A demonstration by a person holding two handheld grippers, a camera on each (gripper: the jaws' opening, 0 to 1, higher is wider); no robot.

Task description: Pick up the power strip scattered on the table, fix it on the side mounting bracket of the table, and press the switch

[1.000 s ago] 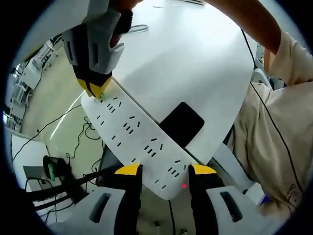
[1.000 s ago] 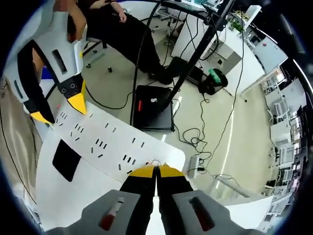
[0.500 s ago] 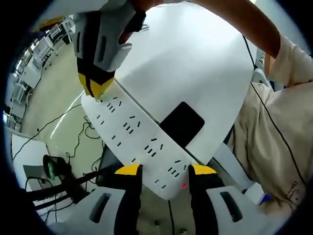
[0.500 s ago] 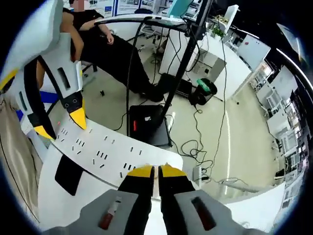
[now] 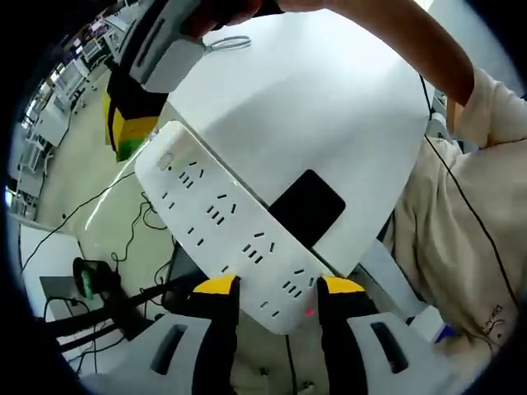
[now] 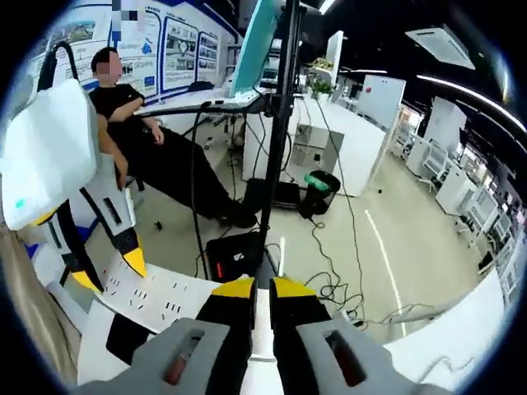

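Note:
A long white power strip (image 5: 218, 218) lies along the edge of the white table (image 5: 313, 99), with a small red light at its near end. My left gripper (image 5: 280, 285) is shut on that near end, one yellow tip on each side. My right gripper (image 5: 132, 136) hangs just off the strip's far end, apart from it. In the right gripper view, the right gripper (image 6: 263, 288) is shut with nothing in it. Below it to the left are the power strip (image 6: 156, 300) and the left gripper (image 6: 109, 271).
A black flat rectangle (image 5: 306, 206) lies on the table beside the strip. A person's beige clothing (image 5: 461, 247) is close on the right. A seated person in black (image 6: 140, 140), a dark stand pole (image 6: 276, 123), floor cables and a black box (image 6: 235, 255) lie beyond the table edge.
My right gripper has lifted off the strip's far end and drawn back, and its view now tilts up toward the room. The left gripper and strip have not moved.

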